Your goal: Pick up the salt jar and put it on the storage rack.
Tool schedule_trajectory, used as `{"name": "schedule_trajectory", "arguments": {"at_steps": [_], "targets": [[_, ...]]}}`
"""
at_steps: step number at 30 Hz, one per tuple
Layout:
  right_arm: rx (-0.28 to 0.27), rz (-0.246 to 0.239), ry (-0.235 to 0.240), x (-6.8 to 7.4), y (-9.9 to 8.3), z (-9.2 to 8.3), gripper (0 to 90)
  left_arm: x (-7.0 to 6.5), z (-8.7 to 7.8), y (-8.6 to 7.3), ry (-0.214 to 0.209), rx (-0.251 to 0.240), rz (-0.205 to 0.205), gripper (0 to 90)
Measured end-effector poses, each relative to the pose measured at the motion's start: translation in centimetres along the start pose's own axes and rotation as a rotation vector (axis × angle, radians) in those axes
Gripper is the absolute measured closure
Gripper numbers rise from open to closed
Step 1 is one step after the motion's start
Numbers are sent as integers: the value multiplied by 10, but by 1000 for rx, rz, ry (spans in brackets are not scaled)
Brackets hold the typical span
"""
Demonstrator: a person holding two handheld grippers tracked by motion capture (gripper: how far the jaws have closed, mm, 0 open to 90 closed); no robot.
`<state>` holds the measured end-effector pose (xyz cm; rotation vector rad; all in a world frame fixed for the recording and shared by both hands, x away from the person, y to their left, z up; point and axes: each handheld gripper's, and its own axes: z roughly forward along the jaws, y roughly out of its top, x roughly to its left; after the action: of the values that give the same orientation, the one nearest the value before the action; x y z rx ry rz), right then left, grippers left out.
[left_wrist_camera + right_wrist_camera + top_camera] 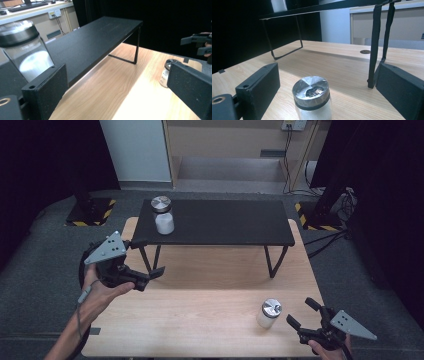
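This looks like a lab set up for recordings. Black curtains (35, 165) hang on both sides, stand bases marked with yellow-and-black tape (92, 212) sit on grey carpet (350, 270), cables (290, 165) run to a wall socket (293, 124), and a keyboard (27, 6) lies on a side counter (37, 11).

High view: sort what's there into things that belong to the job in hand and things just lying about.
In the job:
- jar on the table, between the open jaws of the right gripper
- jar on the shelf
- black shelf
- left gripper, open

Lying about:
- cables on the floor
- wall socket
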<state>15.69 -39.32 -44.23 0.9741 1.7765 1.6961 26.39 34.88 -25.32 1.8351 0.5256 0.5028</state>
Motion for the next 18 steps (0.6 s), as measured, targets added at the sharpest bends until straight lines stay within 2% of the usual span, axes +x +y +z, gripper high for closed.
{"name": "schedule_trajectory", "arguments": {"at_steps": [6,11,13,15,18], "targets": [[-3,1,-2,0,0,0,55,0,12,-25,-8,-13,-23,31],[1,0,-1,0,0,0,55,0,21,-41,-6,-14,-7,33],[2,0,0,0,0,0,56,2,24,-48,-14,-21,-13,35],[3,-2,0,0,0,1,55,1,28,-52,-3,-10,-13,37],[6,-2,0,0,0,1,56,2,34,-63,-9,-14,-35,37]]}}
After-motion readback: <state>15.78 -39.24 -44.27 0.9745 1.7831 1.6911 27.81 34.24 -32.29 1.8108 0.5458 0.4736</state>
